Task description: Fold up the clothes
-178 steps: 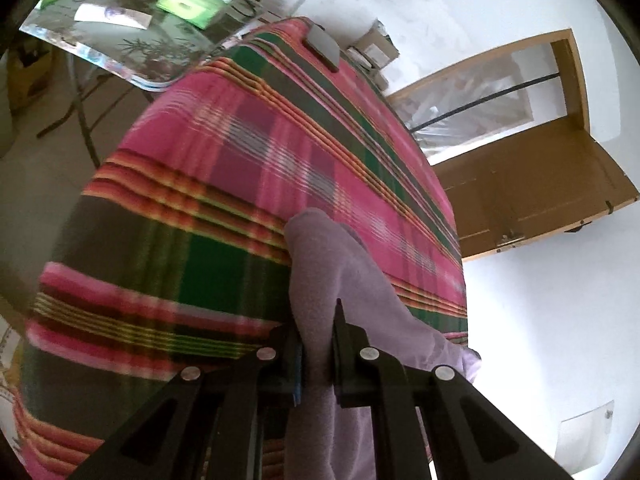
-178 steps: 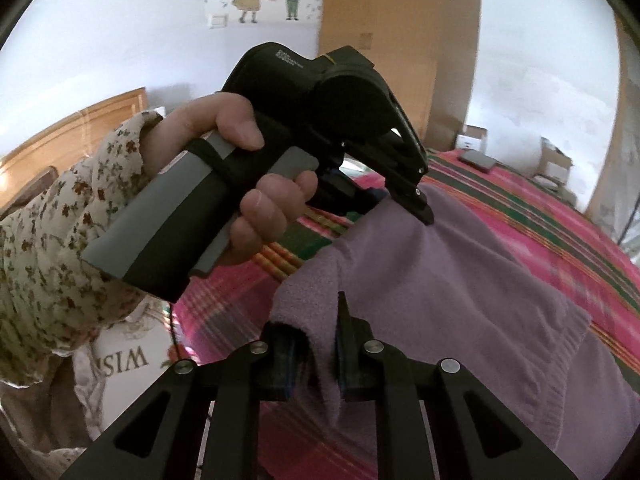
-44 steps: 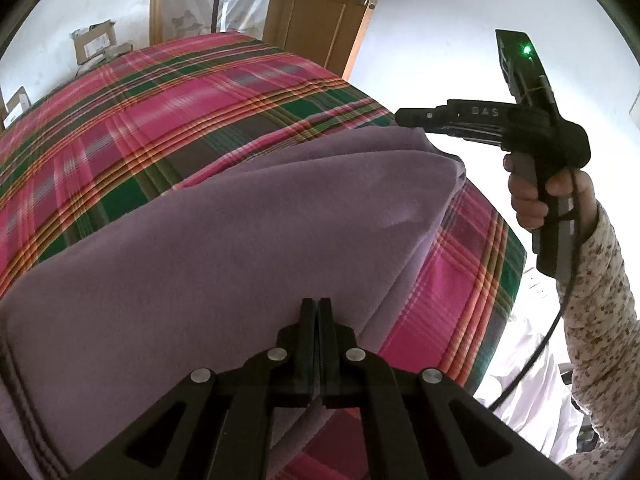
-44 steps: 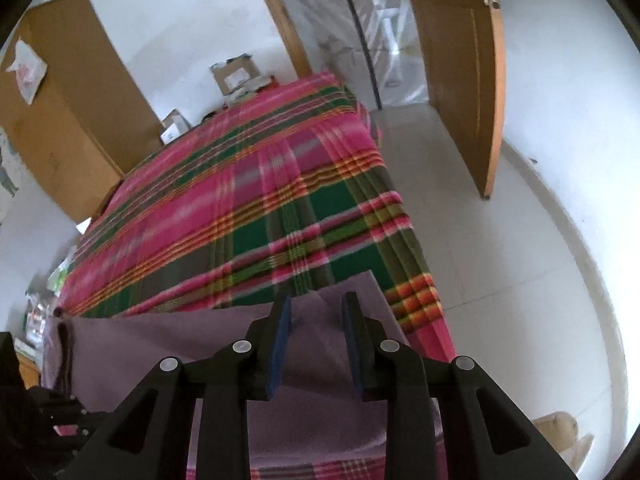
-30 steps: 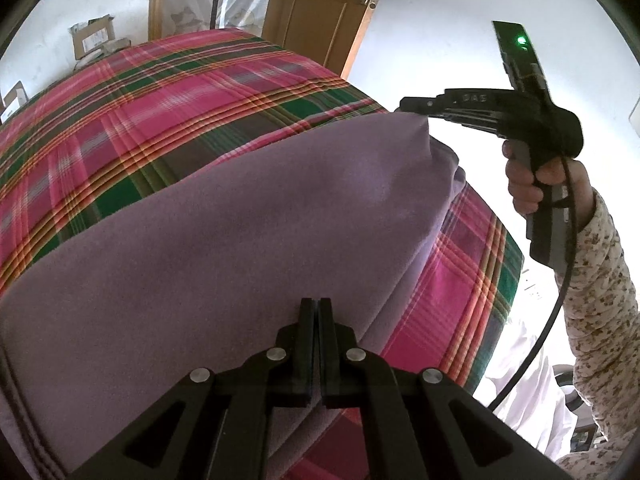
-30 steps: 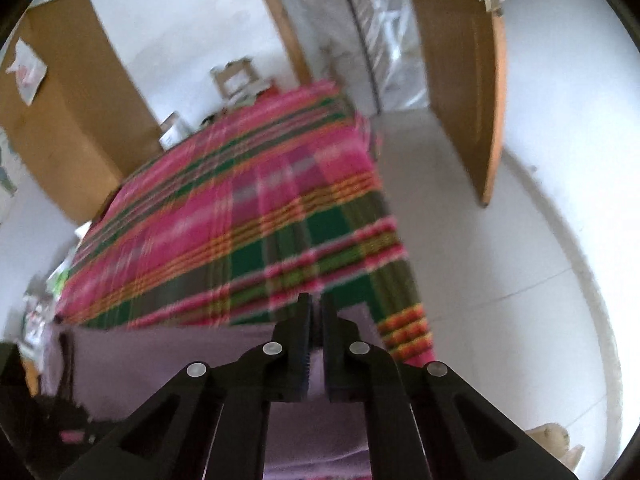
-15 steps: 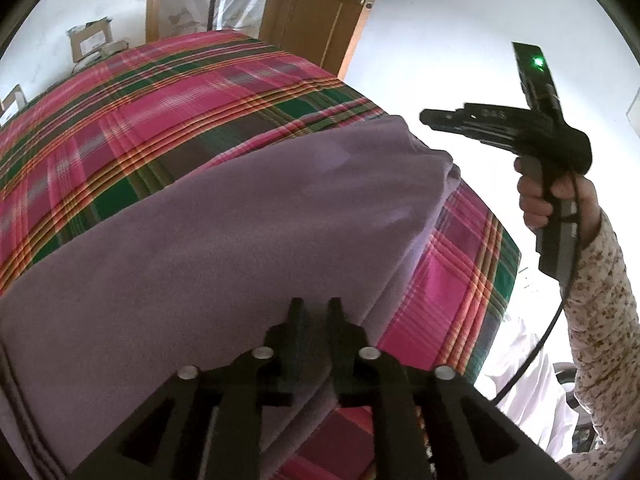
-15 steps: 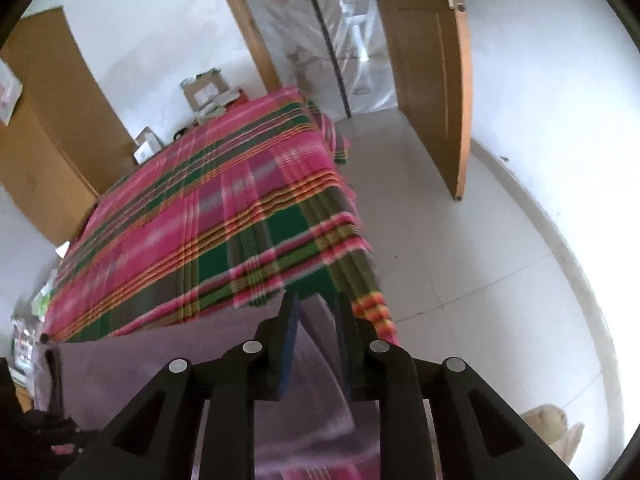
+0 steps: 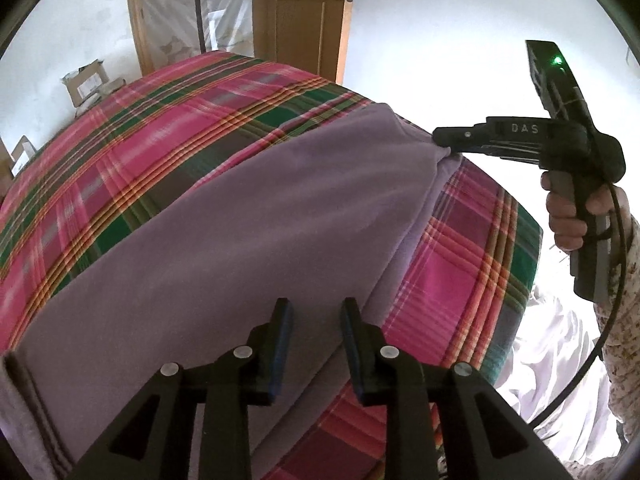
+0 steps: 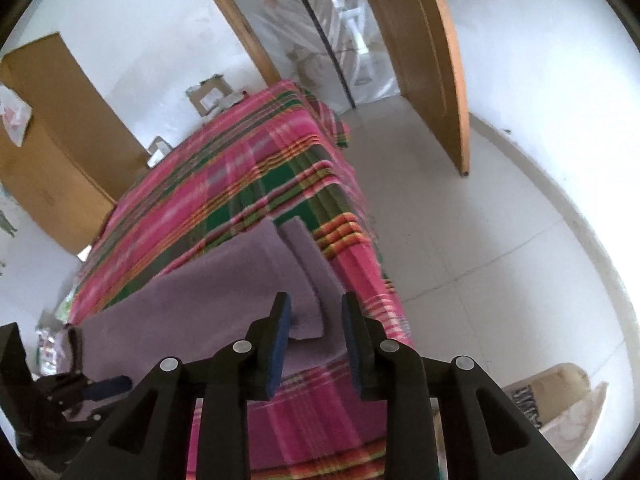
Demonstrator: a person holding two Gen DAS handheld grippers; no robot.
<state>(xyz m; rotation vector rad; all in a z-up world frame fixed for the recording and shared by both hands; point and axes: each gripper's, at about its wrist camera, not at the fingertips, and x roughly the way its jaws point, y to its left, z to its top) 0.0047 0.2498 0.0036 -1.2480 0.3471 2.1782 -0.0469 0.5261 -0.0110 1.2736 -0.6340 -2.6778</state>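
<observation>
A purple garment (image 9: 224,240) lies folded over along the near edge of a bed with a pink and green plaid cover (image 9: 140,120). My left gripper (image 9: 316,320) is open, its jaws apart just above the garment's near fold. My right gripper (image 10: 314,316) is open over the garment's other end (image 10: 240,280). In the left wrist view the right gripper's tip (image 9: 444,138) touches the garment's far corner. In the right wrist view the left gripper (image 10: 100,386) shows at the lower left by the garment's edge.
A wooden door (image 10: 432,60) stands open beyond the bed's far corner. A tall wooden wardrobe (image 10: 52,140) stands to the left. Cardboard boxes (image 9: 88,80) sit past the bed. Pale tiled floor (image 10: 460,240) runs along the bed's right side.
Both grippers went from shut on the purple garment to open, letting it down on the bed. The right gripper drew back a little from the garment's corner.
</observation>
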